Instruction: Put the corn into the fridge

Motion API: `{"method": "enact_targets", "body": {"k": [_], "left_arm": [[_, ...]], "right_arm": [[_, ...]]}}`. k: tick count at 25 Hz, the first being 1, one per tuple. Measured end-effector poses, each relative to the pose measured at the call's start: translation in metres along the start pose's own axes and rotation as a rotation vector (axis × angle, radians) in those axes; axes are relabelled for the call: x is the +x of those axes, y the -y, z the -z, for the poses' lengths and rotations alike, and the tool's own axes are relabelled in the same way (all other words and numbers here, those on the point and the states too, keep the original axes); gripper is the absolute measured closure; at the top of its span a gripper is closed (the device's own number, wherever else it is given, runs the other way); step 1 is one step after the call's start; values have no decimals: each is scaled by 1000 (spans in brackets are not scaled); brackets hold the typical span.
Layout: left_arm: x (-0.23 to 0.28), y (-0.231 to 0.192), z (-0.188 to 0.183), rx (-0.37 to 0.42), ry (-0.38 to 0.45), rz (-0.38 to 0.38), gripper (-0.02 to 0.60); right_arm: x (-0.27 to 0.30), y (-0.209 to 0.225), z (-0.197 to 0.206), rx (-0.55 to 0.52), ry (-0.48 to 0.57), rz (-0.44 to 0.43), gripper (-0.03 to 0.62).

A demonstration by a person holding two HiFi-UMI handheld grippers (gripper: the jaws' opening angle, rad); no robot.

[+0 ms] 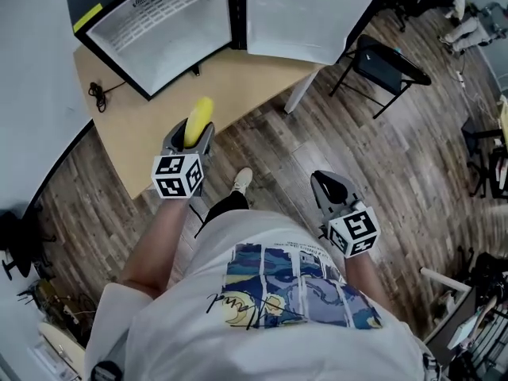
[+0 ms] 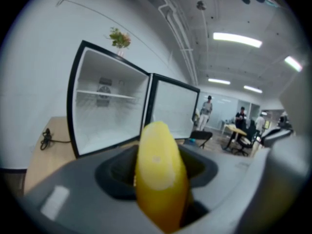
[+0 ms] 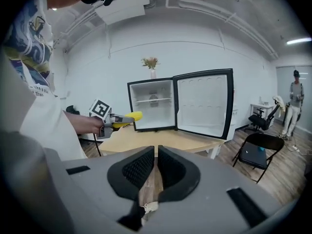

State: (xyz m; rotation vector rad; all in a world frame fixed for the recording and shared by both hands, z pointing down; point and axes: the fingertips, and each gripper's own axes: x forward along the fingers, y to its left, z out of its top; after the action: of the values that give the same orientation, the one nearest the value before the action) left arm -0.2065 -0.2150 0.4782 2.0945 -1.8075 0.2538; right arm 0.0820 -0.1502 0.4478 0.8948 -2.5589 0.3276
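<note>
A yellow corn cob [image 1: 198, 119] sticks out from the jaws of my left gripper [image 1: 193, 136], which is shut on it over the wooden table [image 1: 143, 141]. In the left gripper view the corn [image 2: 160, 174] fills the space between the jaws and points at the open fridge [image 2: 107, 106]. The small black fridge [image 1: 171, 22] stands on the table with its door [image 1: 305, 14] swung wide to the right and its white inside bare. My right gripper [image 1: 331, 187] hangs over the wood floor, shut, with nothing between its pads [image 3: 139, 169].
A black folding chair [image 1: 385, 66] stands on the floor right of the table. A black cable [image 1: 99, 95] lies on the table's left corner. People stand far off in the room [image 3: 295, 104]. The person's shoe [image 1: 242, 181] is near the table edge.
</note>
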Motion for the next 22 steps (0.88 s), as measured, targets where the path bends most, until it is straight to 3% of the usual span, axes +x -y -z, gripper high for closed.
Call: {"method": "enact_targets", "body": {"k": [12,22], "left_arm": [[147,-107,-42,47,-21,-35,336],[245,-165,-45,76,-76,-60,336]], "right_arm": [[58,46,-34,66,-20,163,566],[76,65,-36,113,-86,277,566]]}}
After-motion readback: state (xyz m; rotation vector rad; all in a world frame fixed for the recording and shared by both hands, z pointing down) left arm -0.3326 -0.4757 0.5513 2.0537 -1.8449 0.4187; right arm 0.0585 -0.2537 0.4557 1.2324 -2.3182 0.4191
